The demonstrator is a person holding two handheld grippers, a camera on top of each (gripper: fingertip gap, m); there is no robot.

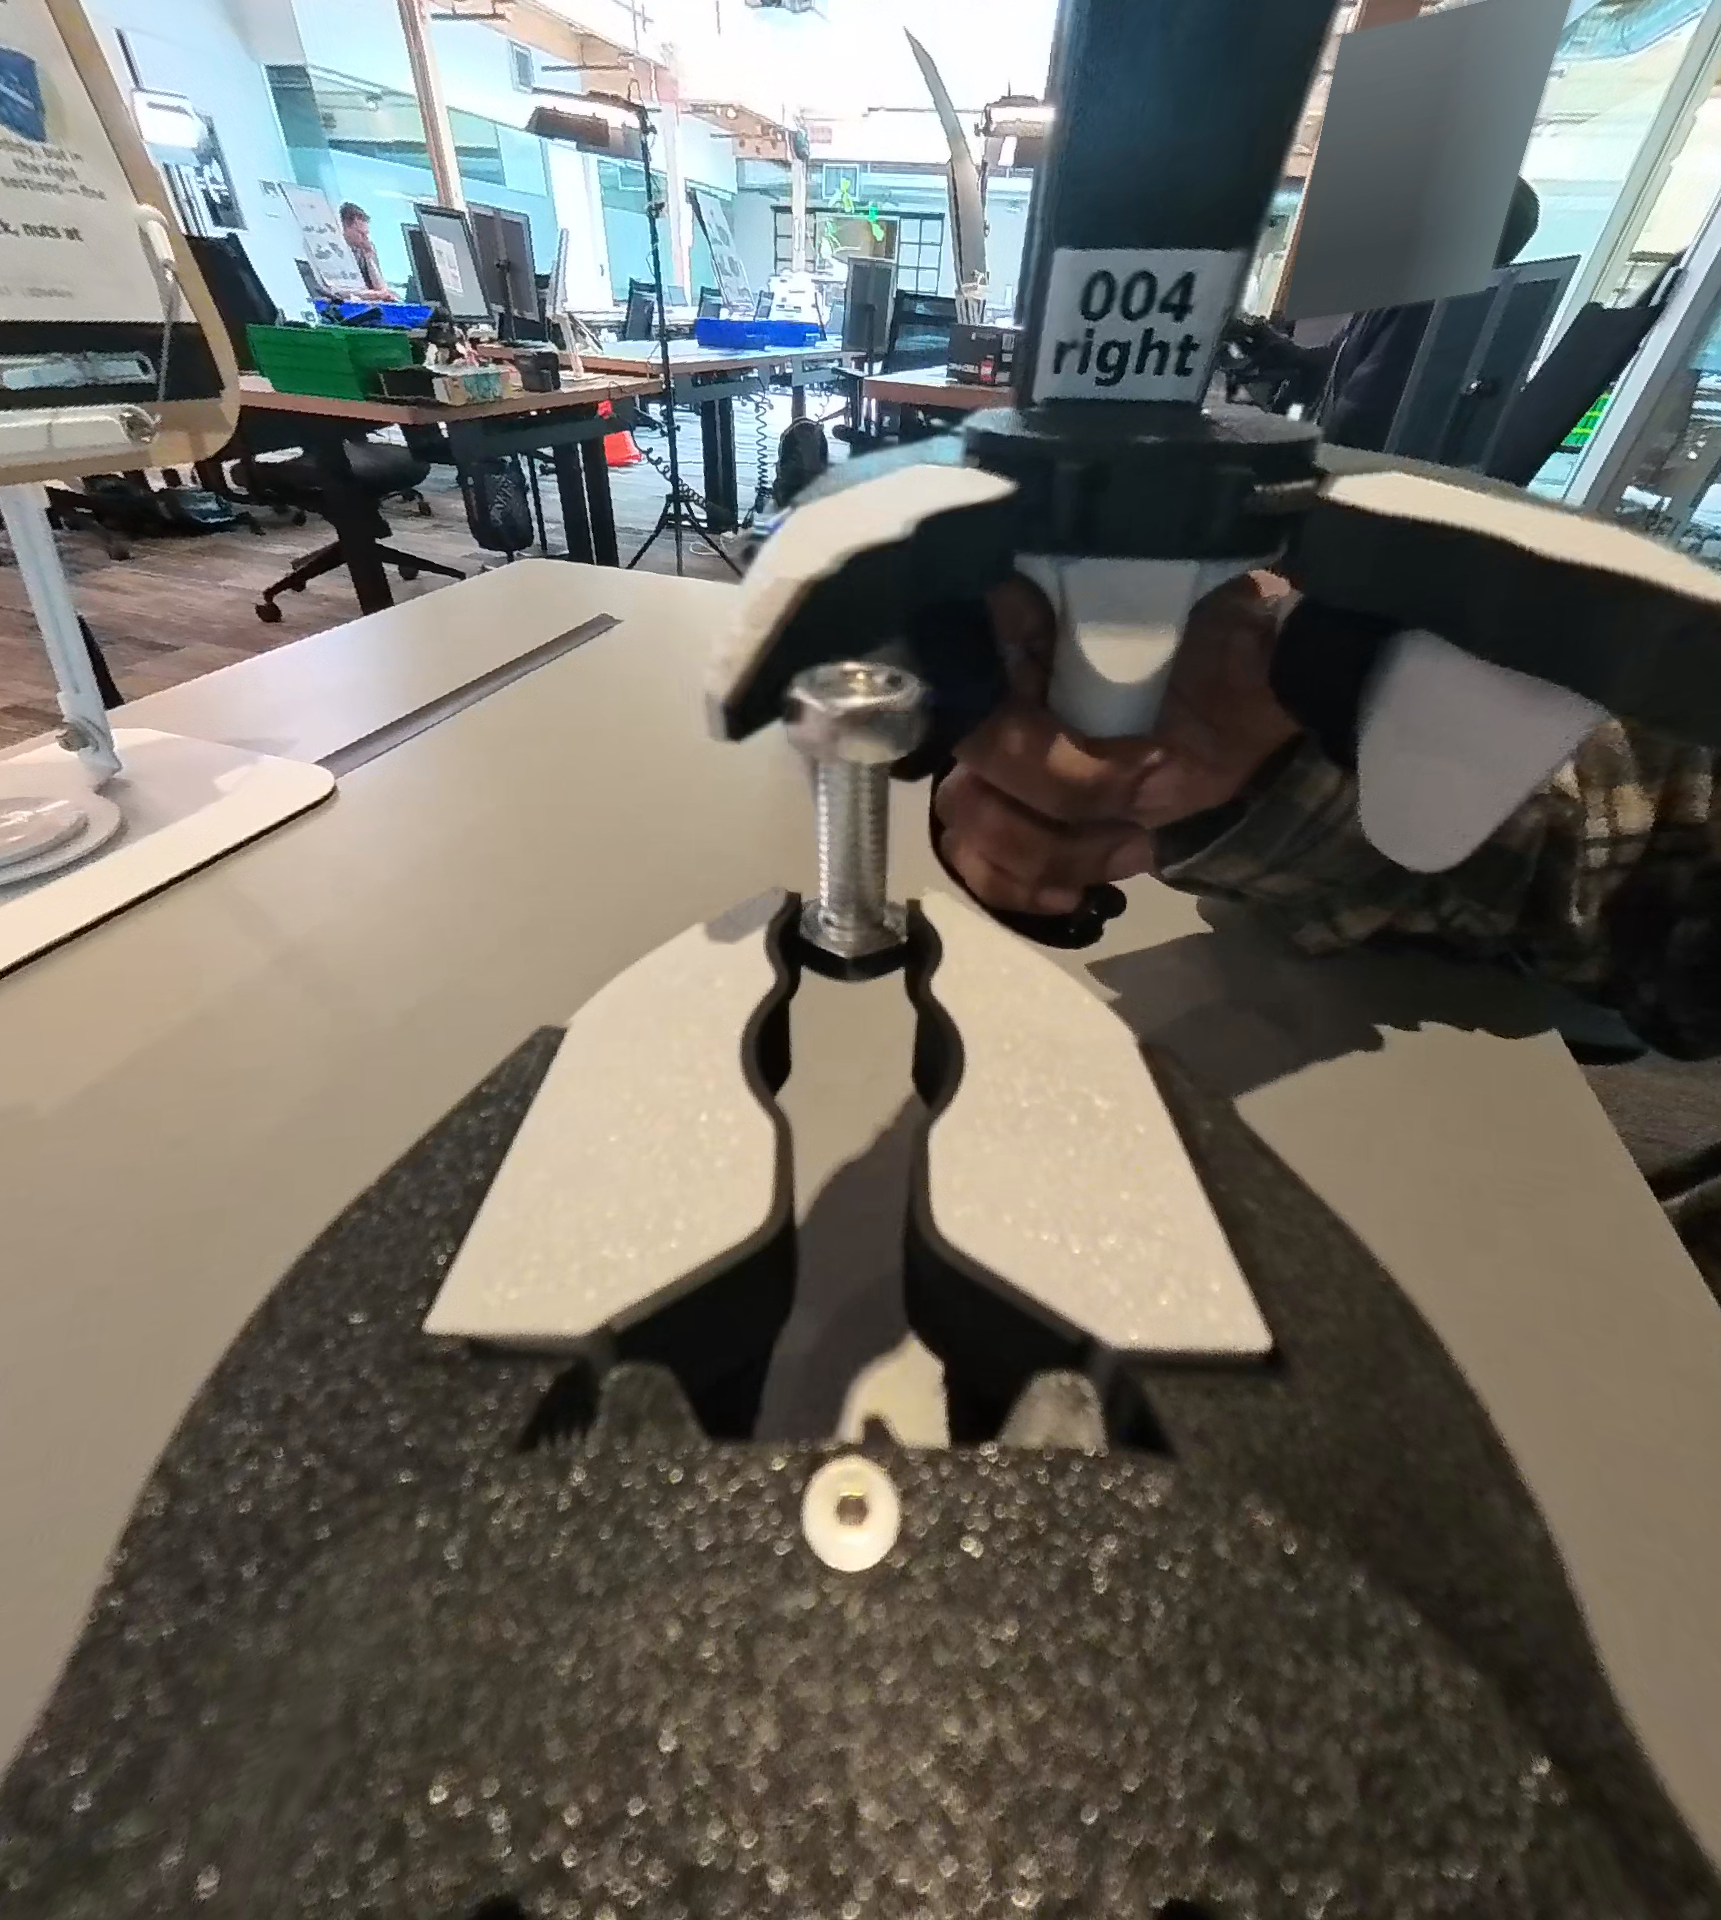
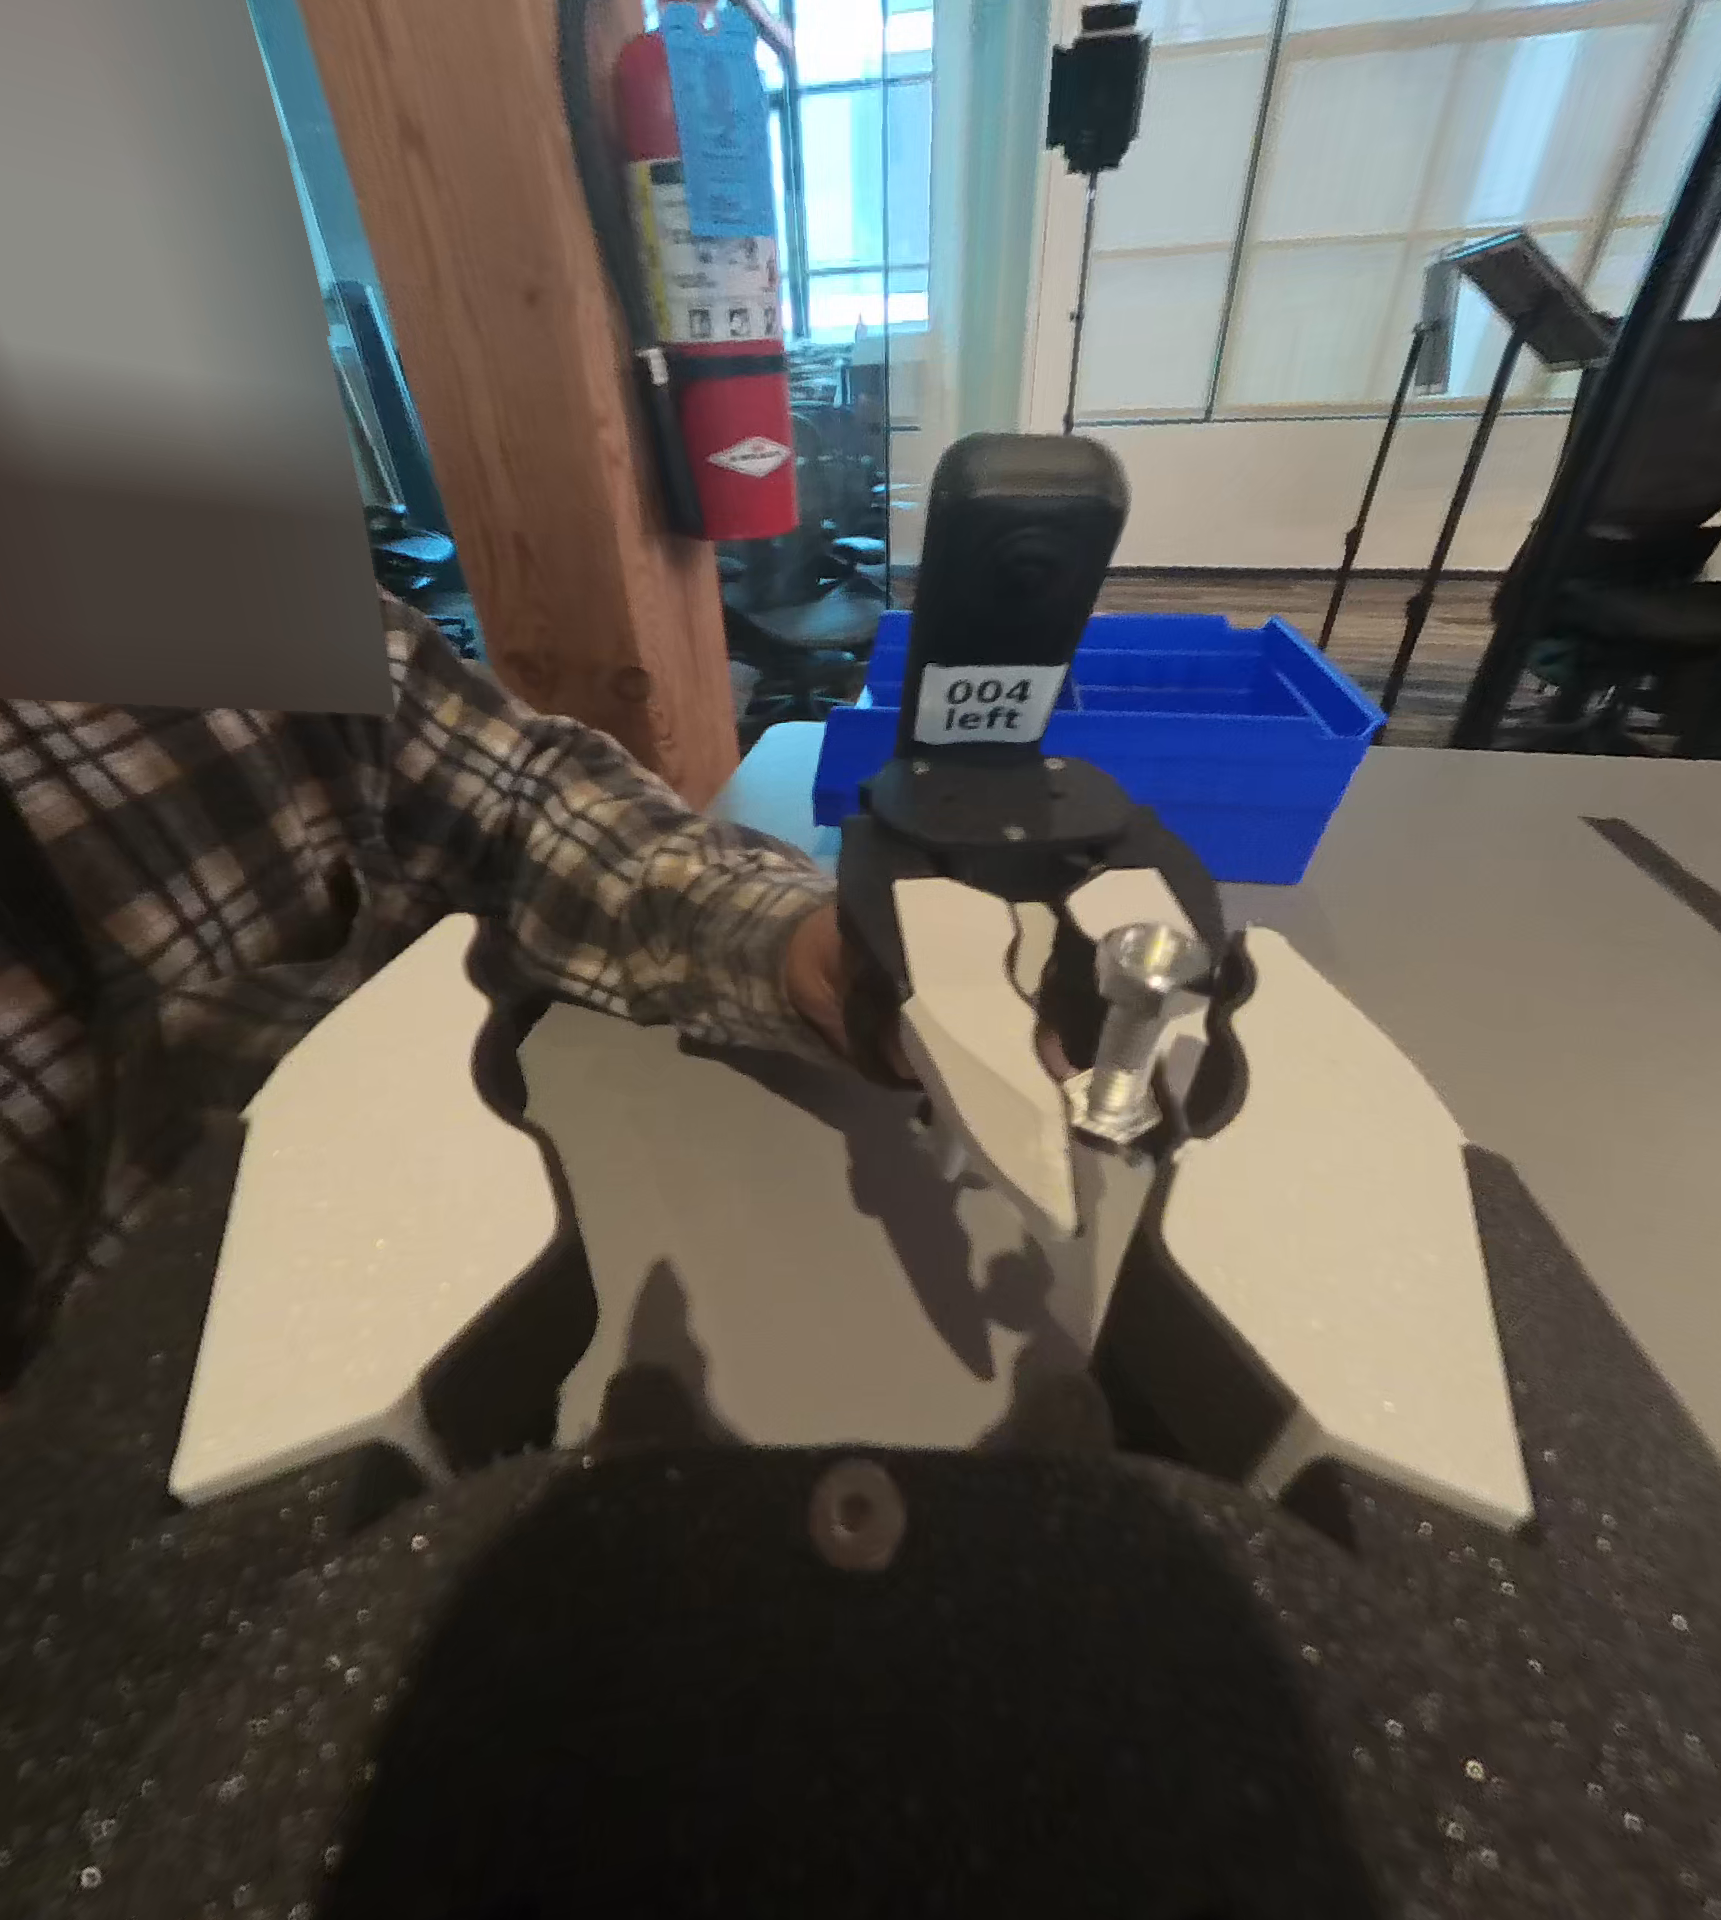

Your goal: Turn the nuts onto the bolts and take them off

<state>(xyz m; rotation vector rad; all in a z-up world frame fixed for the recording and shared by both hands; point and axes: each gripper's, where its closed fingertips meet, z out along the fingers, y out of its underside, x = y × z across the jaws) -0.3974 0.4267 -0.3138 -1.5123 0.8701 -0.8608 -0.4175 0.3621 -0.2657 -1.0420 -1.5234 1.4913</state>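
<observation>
Behind the pale grey table (image 1: 420,1039) stretches an open office with desks, chairs and glass walls. Near the table's middle stands a silver bolt (image 1: 854,821), upright with its hex head at the top and its threaded shaft running down into a nut (image 1: 851,928) at its lower end. The left gripper (image 1: 851,935) is pinched on that nut, its two white fingers (image 1: 658,1122) closed against the nut's sides low over the tabletop. In the right wrist view the same nut (image 2: 1110,1112) sits between those fingertips, with the bolt (image 2: 1136,1029) rising above it.

The right gripper (image 2: 861,997) is spread wide and grips nothing. Its right finger (image 2: 1355,1195) lies just beside the bolt's head, and whether it touches cannot be told; the other finger is well apart from the bolt. From the left wrist view that finger (image 1: 814,613) hangs over the bolt head from behind, and a hand (image 1: 1053,821) is wrapped round the right gripper's handle, with a plaid sleeve (image 1: 1562,862) behind it.

Farther out, a blue bin (image 2: 1209,748) rests at the table's far edge. A white stand's base (image 1: 35,821) sits on the table off to the left. A red fire extinguisher (image 2: 721,343) hangs on a wooden pillar (image 2: 513,364) beyond the table.
</observation>
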